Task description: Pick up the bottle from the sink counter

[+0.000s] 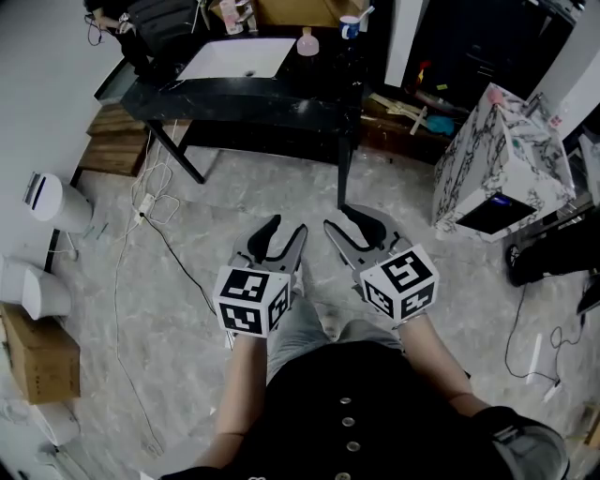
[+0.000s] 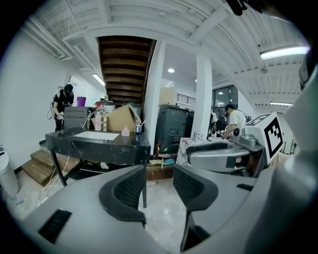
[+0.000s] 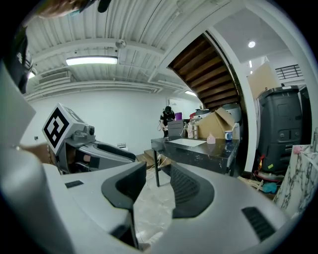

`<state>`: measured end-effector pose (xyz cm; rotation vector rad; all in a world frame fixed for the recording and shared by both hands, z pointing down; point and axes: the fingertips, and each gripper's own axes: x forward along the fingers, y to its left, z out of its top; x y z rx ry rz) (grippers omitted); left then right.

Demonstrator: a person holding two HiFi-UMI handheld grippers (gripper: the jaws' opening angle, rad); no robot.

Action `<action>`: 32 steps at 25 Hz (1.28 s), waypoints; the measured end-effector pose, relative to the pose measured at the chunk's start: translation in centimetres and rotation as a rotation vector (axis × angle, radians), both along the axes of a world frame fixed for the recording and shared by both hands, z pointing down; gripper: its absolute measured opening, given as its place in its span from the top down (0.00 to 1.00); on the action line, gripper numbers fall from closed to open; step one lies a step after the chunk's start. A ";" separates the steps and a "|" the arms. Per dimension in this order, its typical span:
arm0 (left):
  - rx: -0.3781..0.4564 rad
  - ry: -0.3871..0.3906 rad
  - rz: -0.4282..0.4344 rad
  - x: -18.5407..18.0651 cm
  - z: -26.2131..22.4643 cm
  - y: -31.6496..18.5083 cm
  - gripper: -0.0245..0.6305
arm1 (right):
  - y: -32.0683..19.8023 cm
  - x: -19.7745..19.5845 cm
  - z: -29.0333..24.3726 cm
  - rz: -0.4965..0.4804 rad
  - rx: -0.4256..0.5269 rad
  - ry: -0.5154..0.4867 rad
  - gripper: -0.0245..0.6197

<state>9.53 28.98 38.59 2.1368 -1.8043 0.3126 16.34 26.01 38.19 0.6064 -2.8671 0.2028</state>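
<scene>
I see the small, rounded pink bottle (image 1: 307, 42) on the glossy black desk (image 1: 281, 108), far ahead. My left gripper (image 1: 281, 236) and right gripper (image 1: 359, 228) hover with ribbed fingers (image 2: 128, 191) half-parted, gripping nothing.

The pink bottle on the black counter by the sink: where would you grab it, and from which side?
Probably its wide lower body, approached level from the front edge of the counter. The pink bottle stands upright and narrows toward the top; a cup stands at one side, the sink basin at the other, so the front looks freest.
</scene>
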 end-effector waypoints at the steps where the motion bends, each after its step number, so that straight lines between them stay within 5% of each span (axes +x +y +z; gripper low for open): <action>1: 0.002 0.002 -0.002 -0.2 0.0 -0.4 0.69 | -0.4 0.1 0.2 0.005 -0.004 0.003 0.74; 17: -0.010 0.041 0.058 -5.4 0.8 -10.4 0.62 | -9.2 -4.6 1.2 0.051 -0.022 0.030 0.70; 32: -0.004 0.059 0.185 -13.7 0.2 -22.7 0.63 | -20.8 -13.5 0.4 0.148 0.010 0.075 0.70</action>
